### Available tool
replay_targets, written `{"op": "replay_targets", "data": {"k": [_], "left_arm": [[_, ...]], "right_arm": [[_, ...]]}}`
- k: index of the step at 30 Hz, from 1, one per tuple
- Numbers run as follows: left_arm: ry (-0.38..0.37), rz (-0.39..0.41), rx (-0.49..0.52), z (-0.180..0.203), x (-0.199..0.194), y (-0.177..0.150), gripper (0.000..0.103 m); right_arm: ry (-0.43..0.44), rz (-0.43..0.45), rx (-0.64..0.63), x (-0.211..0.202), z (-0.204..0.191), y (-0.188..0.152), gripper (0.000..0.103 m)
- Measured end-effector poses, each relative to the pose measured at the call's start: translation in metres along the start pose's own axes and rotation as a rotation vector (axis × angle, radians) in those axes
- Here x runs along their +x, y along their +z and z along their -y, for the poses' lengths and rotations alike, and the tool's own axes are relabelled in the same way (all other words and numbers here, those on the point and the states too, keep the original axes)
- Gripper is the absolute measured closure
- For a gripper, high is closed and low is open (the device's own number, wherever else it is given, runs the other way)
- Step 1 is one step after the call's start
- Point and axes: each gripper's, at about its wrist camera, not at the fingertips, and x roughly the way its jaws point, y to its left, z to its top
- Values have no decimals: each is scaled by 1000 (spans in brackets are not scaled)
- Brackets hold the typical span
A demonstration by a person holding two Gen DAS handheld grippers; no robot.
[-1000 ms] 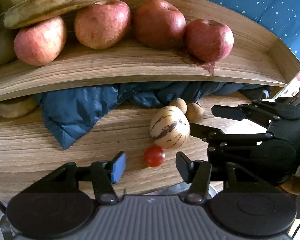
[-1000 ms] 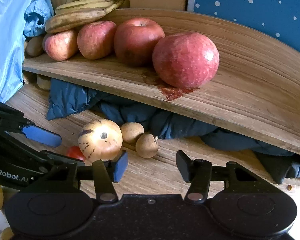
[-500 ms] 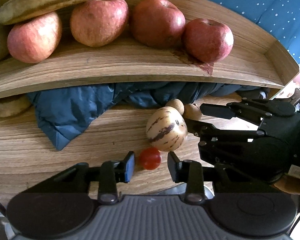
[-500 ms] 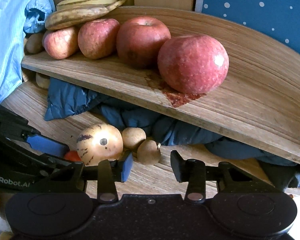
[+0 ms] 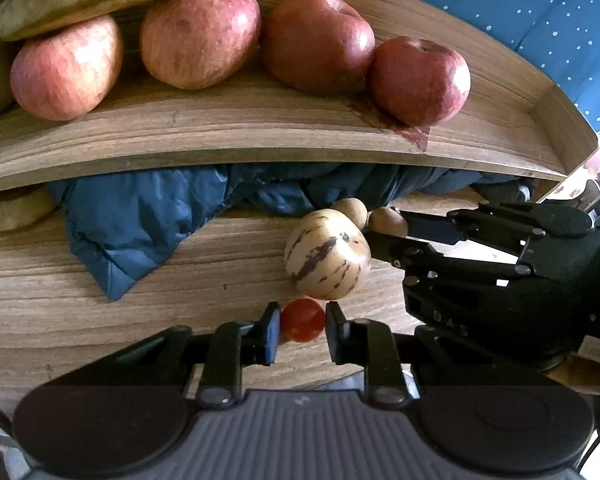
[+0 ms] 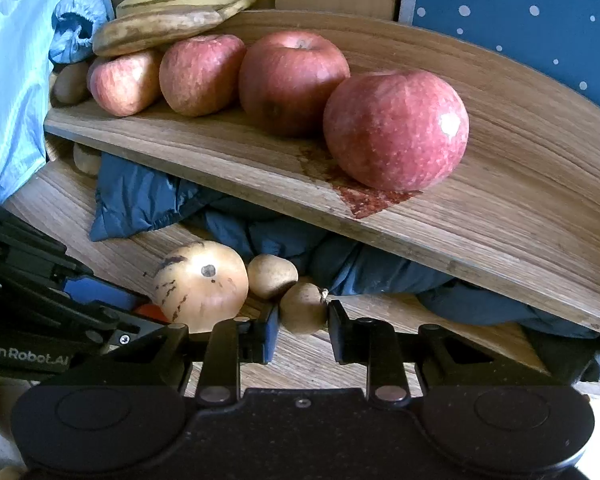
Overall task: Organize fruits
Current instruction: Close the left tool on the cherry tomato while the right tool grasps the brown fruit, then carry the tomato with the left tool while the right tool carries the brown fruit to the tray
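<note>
Pinching small fruit on the lower wooden shelf (image 5: 100, 280) — one piece per gripper.

Left gripper (image 5: 302, 326) has its pads against both sides of the cherry tomato (image 5: 302, 319), which sits on the shelf just in front of the striped pepino melon (image 5: 327, 259). Right gripper (image 6: 302, 320) is closed on a small brown fruit (image 6: 303, 308); a second small brown one (image 6: 271, 276) touches it, just beside the melon. Behind them — crumpled dark blue cloth (image 5: 140, 220) under the upper shelf (image 5: 260, 128). Four red apples up there in a row, rightmost (image 6: 396, 130) over a reddish stain, bananas (image 6: 172, 20) stacked at the left end.
</note>
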Motion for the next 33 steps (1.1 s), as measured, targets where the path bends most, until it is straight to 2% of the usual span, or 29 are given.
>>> {"op": "replay_targets", "data": {"k": [15, 33], "left_arm": [[-8, 1, 19, -3, -15, -8, 78], [-20, 46, 34, -32, -60, -27, 78]], "right_arm": [[-34, 20, 55, -21, -4, -8, 76], [-73, 45, 93, -56, -50, -20, 76]]}}
